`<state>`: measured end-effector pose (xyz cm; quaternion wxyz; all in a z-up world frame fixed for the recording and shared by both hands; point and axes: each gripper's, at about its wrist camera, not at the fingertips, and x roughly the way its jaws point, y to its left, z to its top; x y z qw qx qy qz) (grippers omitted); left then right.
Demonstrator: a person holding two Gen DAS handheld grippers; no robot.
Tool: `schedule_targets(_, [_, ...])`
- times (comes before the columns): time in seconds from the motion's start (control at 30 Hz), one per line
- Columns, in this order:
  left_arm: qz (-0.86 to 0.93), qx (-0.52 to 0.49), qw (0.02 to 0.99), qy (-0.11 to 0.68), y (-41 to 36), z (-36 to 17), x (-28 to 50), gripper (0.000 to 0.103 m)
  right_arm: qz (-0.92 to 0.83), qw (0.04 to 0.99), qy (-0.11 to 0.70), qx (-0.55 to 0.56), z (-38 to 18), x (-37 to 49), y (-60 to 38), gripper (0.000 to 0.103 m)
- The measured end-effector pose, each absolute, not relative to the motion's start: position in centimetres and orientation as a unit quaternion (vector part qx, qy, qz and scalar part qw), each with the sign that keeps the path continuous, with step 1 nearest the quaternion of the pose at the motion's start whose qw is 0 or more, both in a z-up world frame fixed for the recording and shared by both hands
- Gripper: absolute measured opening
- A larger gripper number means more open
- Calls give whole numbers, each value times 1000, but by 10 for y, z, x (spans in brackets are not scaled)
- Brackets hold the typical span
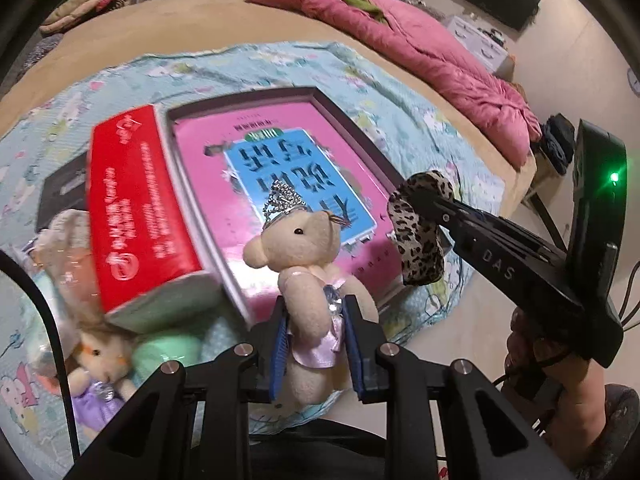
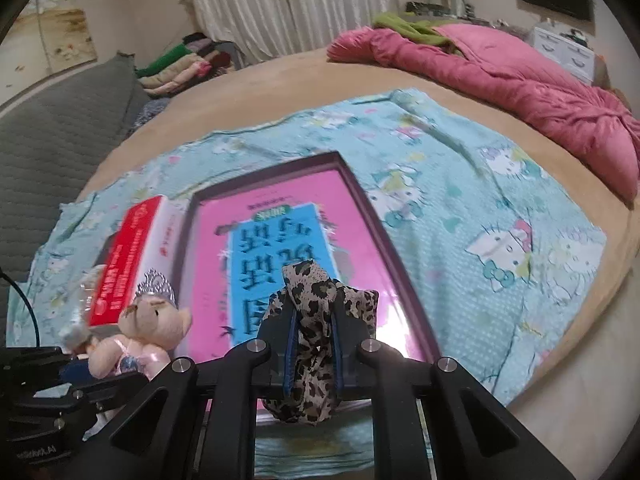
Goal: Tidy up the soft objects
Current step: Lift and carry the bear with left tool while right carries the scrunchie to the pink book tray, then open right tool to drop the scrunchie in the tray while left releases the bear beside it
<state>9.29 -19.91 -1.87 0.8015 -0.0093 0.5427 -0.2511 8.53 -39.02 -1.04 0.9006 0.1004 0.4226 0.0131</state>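
My left gripper [image 1: 318, 312] is shut on a cream teddy bear [image 1: 304, 272] with a silver crown and pink dress, held over the near edge of a pink-bottomed tray [image 1: 208, 184]. The same bear [image 2: 138, 334] shows at the lower left of the right wrist view. My right gripper [image 2: 313, 320] is shut on a leopard-print scrunchie [image 2: 316, 344], also above the tray [image 2: 280, 216]. In the left wrist view that scrunchie [image 1: 420, 232] hangs from the right gripper's fingers [image 1: 436, 202] at the tray's right edge.
A red box [image 1: 140, 216] stands on the tray's left rim. Another small bear in a purple dress [image 1: 100, 368] and a green soft item [image 1: 168, 352] lie on the blue cartoon-cat blanket [image 2: 460, 184]. A pink duvet [image 2: 520, 84] lies far right; folded clothes [image 2: 176, 68] behind.
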Motion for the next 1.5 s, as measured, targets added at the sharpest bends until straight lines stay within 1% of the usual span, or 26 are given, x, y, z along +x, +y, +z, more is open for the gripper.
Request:
schedule_targets(0.3, [-256, -3, 788, 560, -213, -36, 104, 27, 5, 891, 440, 110, -32, 92, -399, 18])
schedule_targets(0.43, [-246, -9, 793, 557, -213, -39, 115, 27, 5, 888, 447, 108, -39, 93, -397, 22])
schedule_targets(0.53, [-242, -9, 794, 558, -215, -40, 121, 28, 1, 887, 449, 106, -40, 94, -396, 35])
schedule_targets(0.63, [-232, -6, 795, 561, -215, -43, 124, 29, -1, 887, 450, 106, -41, 94, -395, 37])
schedule_targets(0.7, [-228, -13, 794, 563, -214, -45, 126, 30, -3, 886, 452, 105, -41, 94, -395, 47])
schedule_targets(0.83, [-230, -29, 793, 564, -210, -46, 128, 32, -6, 888, 446, 110, -36, 92, -397, 51])
schedule_targets(0.9, [-232, -36, 793, 562, -209, -45, 130, 41, -10, 889, 443, 112, -33, 91, -399, 54])
schedule_targets(1.03, [-238, -42, 796, 555, -207, -39, 129, 44, -15, 892, 437, 114, -27, 88, -402, 58])
schedule_targets(1.2, [-243, -38, 805, 540, -207, -27, 123, 57, -20, 894, 433, 112, -22, 85, -403, 62])
schedule_targets(1.27, [-243, -34, 808, 536, -207, -23, 120, 59, -20, 895, 432, 111, -20, 84, -403, 64])
schedule_targets(1.43, [-229, -15, 821, 522, -205, -10, 112, 66, -20, 894, 434, 107, -18, 84, -399, 68])
schedule_targets(1.5, [-221, -8, 826, 518, -203, -5, 108, 70, -23, 895, 433, 104, -16, 83, -397, 70])
